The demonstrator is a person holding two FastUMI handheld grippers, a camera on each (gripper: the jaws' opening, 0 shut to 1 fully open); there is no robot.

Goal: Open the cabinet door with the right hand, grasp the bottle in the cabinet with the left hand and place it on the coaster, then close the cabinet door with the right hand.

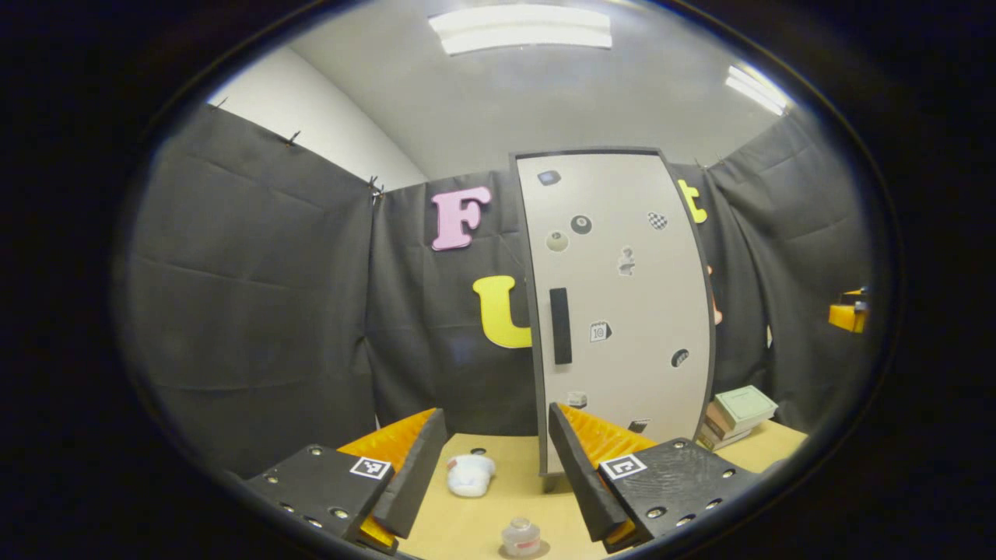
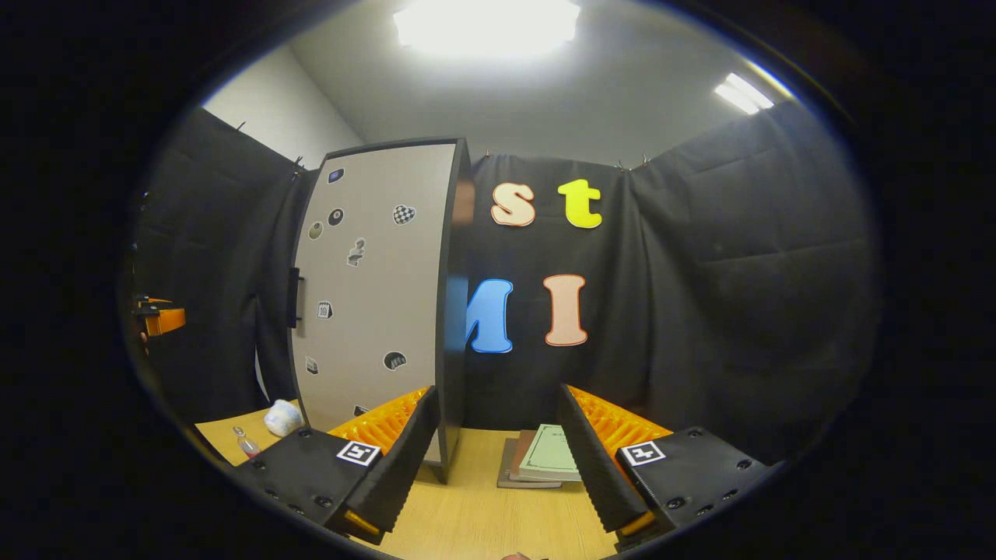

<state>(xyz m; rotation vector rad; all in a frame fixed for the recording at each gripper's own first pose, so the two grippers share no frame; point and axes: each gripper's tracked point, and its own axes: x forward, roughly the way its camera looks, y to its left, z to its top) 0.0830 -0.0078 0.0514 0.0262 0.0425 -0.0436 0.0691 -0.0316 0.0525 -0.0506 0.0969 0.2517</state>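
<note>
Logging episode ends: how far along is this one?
Looks finished. Small bottle stands on what seems the coaster; cabinet door is shut. Left gripper and right gripper are open, holding nothing. Nothing visibly left.

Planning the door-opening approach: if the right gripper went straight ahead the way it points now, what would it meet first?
Probably the books lying on the table between its fingers, then the booth's black cloth wall behind. The cabinet stands left of that line, though depth is unclear.
</note>
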